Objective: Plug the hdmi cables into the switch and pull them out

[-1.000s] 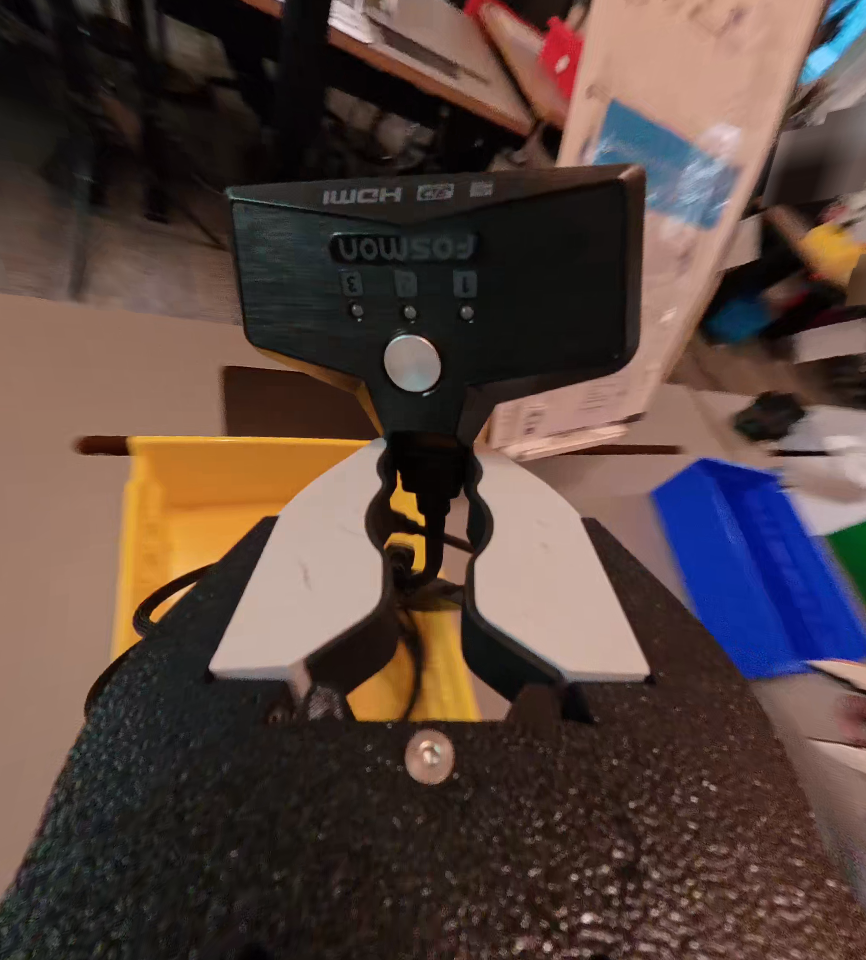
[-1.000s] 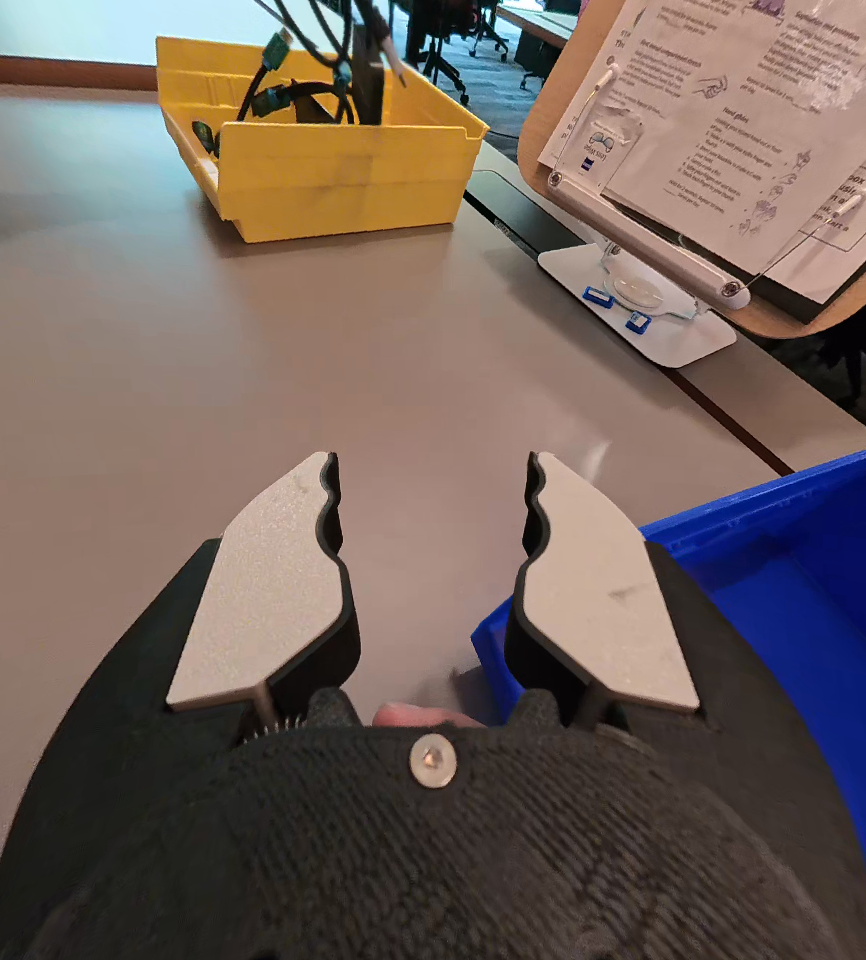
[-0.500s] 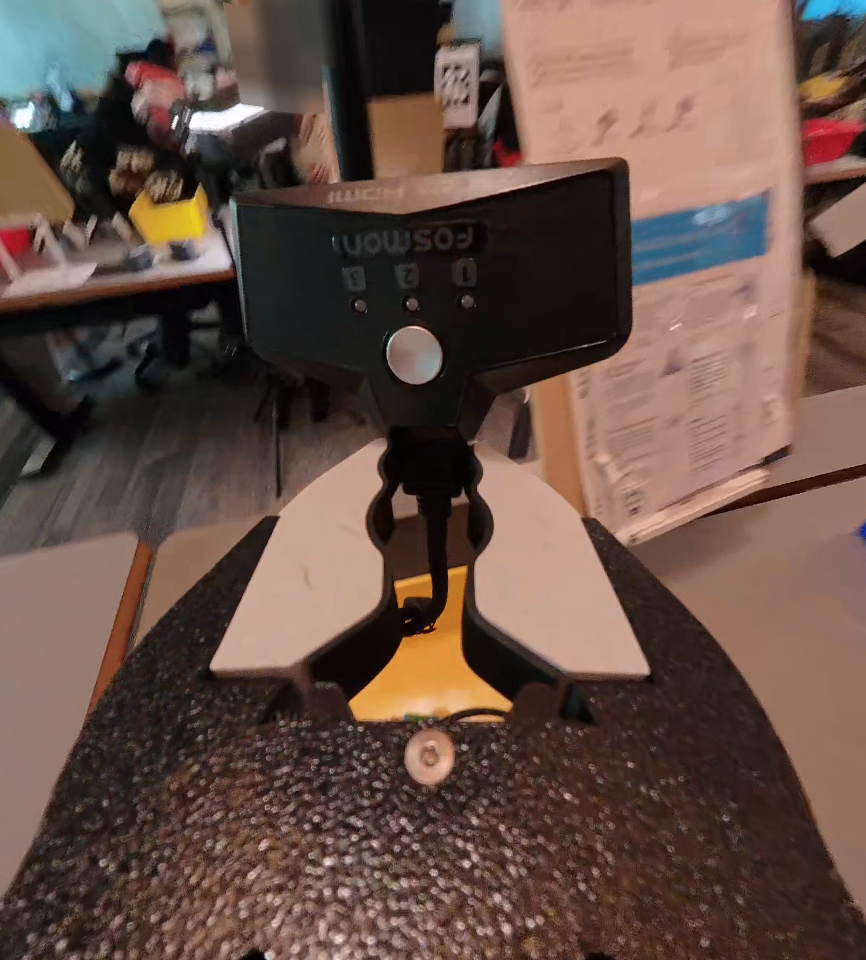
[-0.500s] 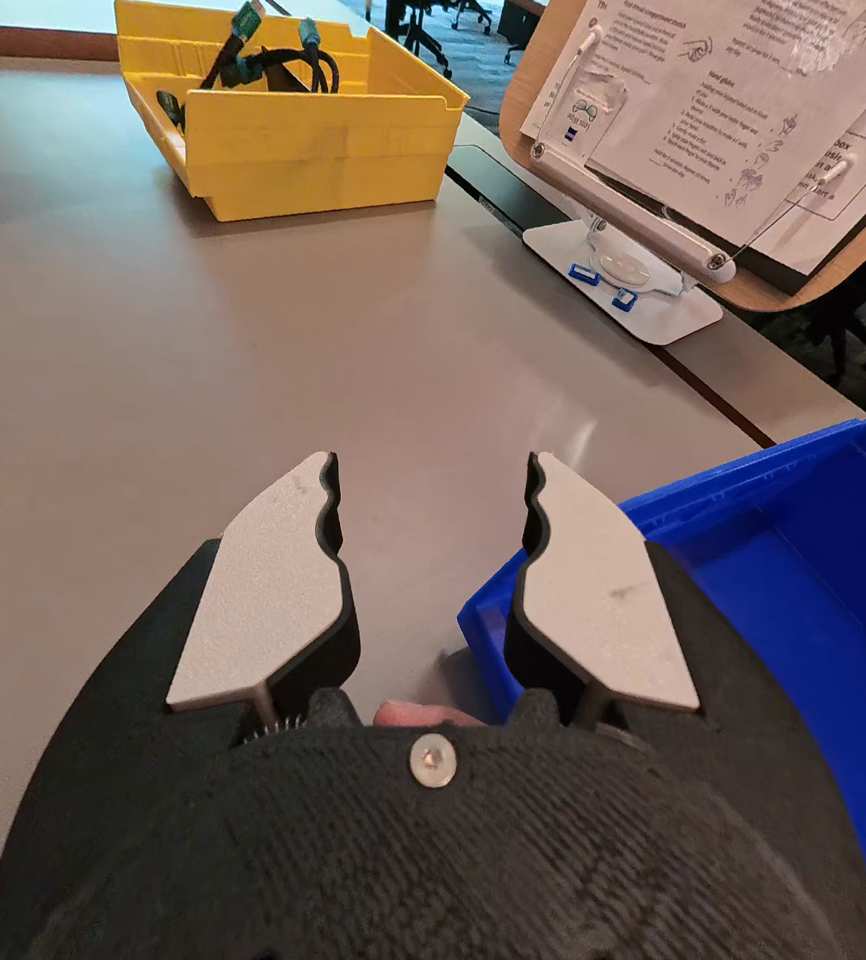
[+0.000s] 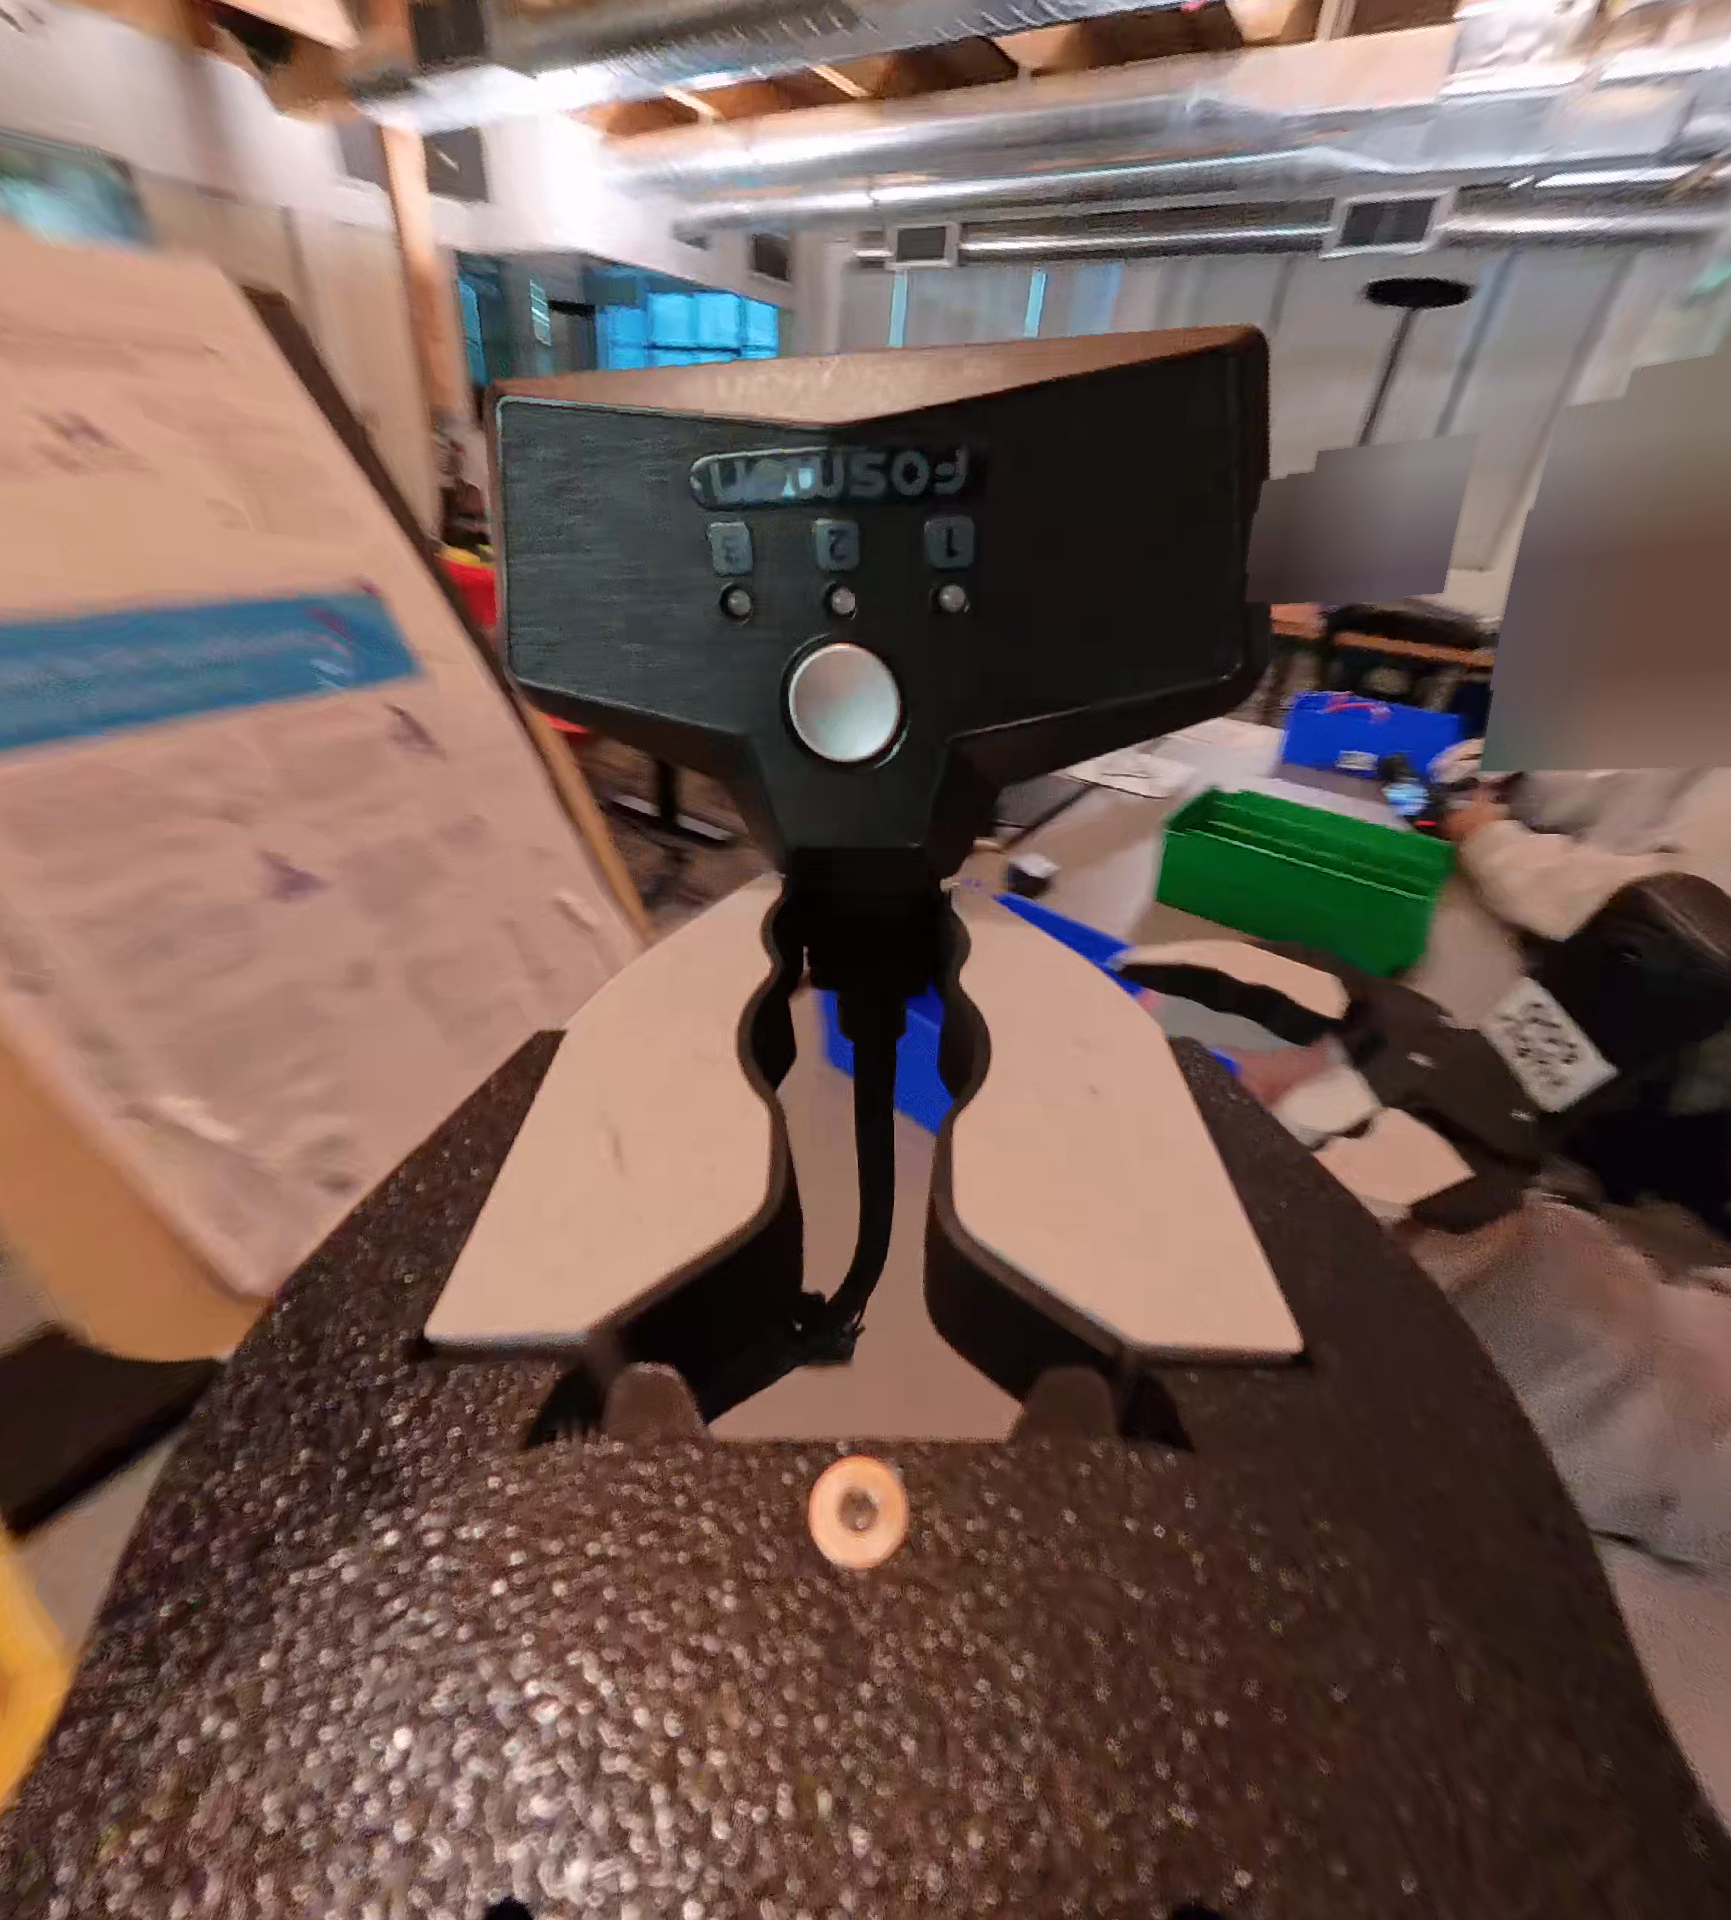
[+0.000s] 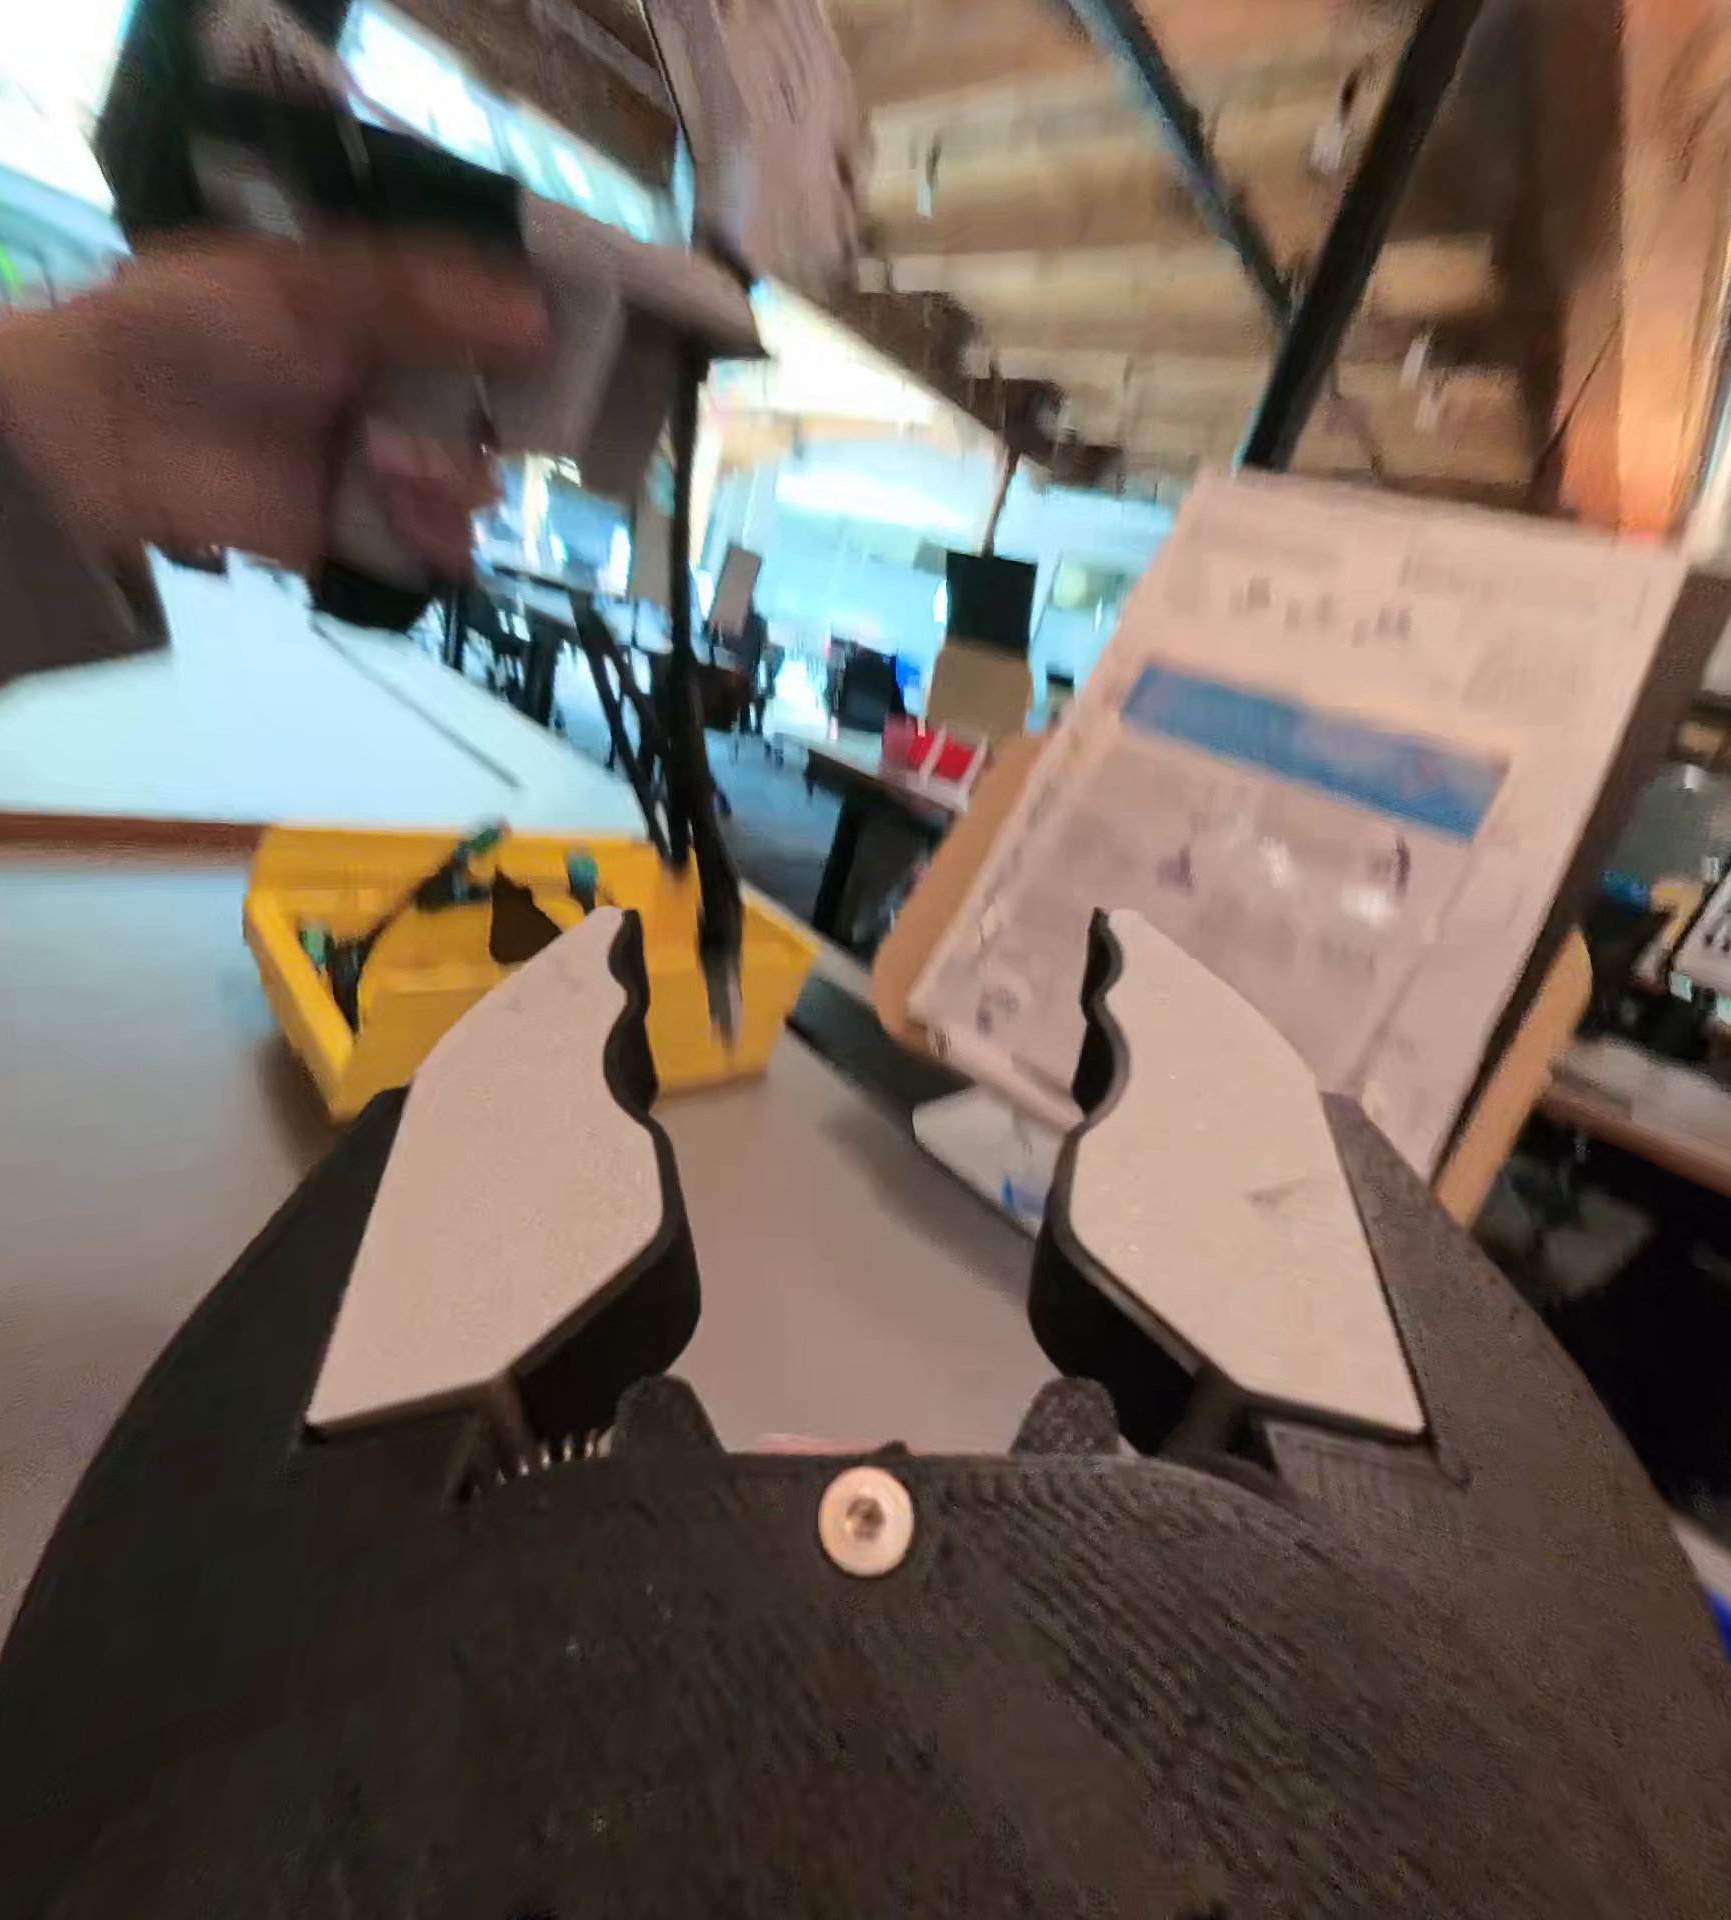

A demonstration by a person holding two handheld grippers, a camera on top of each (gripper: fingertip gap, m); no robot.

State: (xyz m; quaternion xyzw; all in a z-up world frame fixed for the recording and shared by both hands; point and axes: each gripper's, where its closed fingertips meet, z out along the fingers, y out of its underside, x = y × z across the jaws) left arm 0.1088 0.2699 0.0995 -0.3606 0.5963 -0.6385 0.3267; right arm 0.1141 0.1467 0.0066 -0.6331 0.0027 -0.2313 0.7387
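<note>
The black HDMI switch (image 5: 871,582) has a silver button and three small lights. My left gripper (image 5: 866,935) is shut on the plug stem at its base and holds it up in the air. The switch's black cable (image 5: 871,1143) hangs down between the fingers. In the right wrist view a hand (image 6: 217,416) holds that gripper high at the upper left, blurred, and the cable (image 6: 695,727) dangles over the yellow bin (image 6: 549,997), which holds several black cables with green plugs. My right gripper (image 6: 861,935) is open and empty above the table.
A slanted board with an instruction sheet (image 5: 165,727) stands close on the left and shows in the right wrist view (image 6: 1256,831). A blue bin (image 5: 882,1049) lies below the switch, a green bin (image 5: 1297,883) farther right. The grey table (image 6: 113,1143) spreads around the yellow bin.
My left gripper has lifted the switch out of the yellow bin and swung it up toward the room. My right gripper has tilted up from the table and stayed open.
</note>
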